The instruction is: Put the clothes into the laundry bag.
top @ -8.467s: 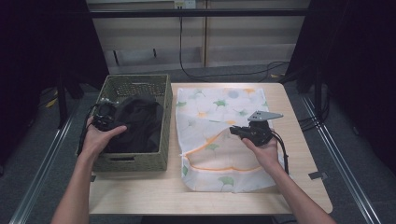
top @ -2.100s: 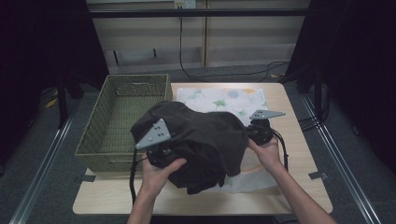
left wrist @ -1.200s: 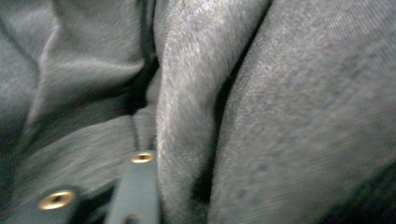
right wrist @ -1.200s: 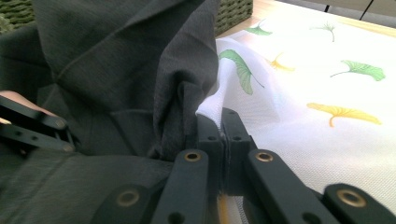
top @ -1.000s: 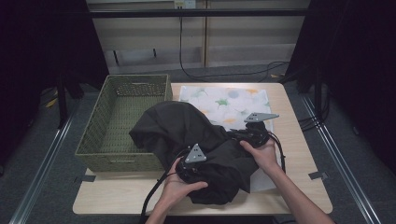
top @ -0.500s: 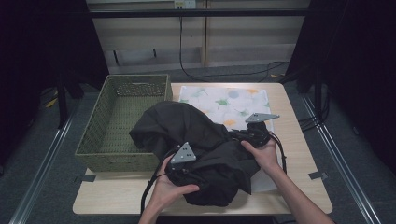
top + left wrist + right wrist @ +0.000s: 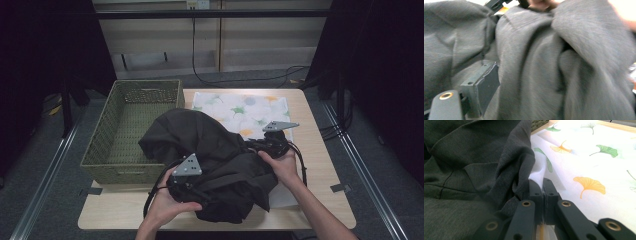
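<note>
Our left gripper (image 7: 186, 184) has just spread its jaws, probably letting go of the dark jacket (image 7: 215, 155) heaped half on the table, while our right gripper (image 7: 543, 192) pinches the white leaf-print bag (image 7: 594, 165)

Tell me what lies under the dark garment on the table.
Under the dark garment lies a white leaf-print mesh bag; its far part shows beyond the cloth, and the right gripper pinches its edge. The rest of the bag is covered.

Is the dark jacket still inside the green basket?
No, the jacket lies heaped on the table, beside the basket.
</note>
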`<state>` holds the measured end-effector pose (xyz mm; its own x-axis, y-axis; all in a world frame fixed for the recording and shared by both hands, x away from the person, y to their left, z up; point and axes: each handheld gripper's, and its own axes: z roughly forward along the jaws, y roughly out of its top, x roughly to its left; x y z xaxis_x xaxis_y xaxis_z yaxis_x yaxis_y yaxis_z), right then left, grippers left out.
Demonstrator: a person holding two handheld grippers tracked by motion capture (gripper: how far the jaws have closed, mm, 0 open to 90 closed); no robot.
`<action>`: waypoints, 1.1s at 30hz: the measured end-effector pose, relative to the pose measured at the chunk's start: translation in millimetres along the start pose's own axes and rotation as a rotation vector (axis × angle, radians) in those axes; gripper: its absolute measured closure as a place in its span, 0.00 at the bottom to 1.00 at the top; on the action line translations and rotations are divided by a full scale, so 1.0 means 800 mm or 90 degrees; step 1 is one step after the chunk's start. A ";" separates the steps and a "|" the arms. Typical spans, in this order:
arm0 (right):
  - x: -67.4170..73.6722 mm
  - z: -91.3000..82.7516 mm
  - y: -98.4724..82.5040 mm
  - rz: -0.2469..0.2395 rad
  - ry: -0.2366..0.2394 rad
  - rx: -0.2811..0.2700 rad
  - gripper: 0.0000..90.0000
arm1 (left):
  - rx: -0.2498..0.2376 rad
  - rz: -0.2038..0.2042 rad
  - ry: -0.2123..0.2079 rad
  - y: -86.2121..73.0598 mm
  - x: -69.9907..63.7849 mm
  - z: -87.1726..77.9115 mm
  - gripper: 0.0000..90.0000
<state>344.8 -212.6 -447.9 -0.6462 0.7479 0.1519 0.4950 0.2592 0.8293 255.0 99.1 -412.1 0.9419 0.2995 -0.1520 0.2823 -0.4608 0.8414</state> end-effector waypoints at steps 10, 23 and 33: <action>0.001 0.000 0.000 -0.002 0.000 0.000 0.99 | -0.131 -0.058 0.087 0.013 0.038 -0.072 0.16; 0.001 0.000 0.000 -0.004 0.000 0.002 0.98 | -0.073 -0.163 0.213 0.027 0.152 -0.105 0.13; 0.000 0.002 0.000 -0.003 0.001 0.004 0.98 | 0.009 -0.215 0.231 0.014 0.225 -0.101 0.03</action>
<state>346.2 -211.6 -449.0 -0.6498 0.7455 0.1484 0.4954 0.2672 0.8266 412.8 215.1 -388.5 0.6736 0.7049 -0.2220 0.5658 -0.2987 0.7686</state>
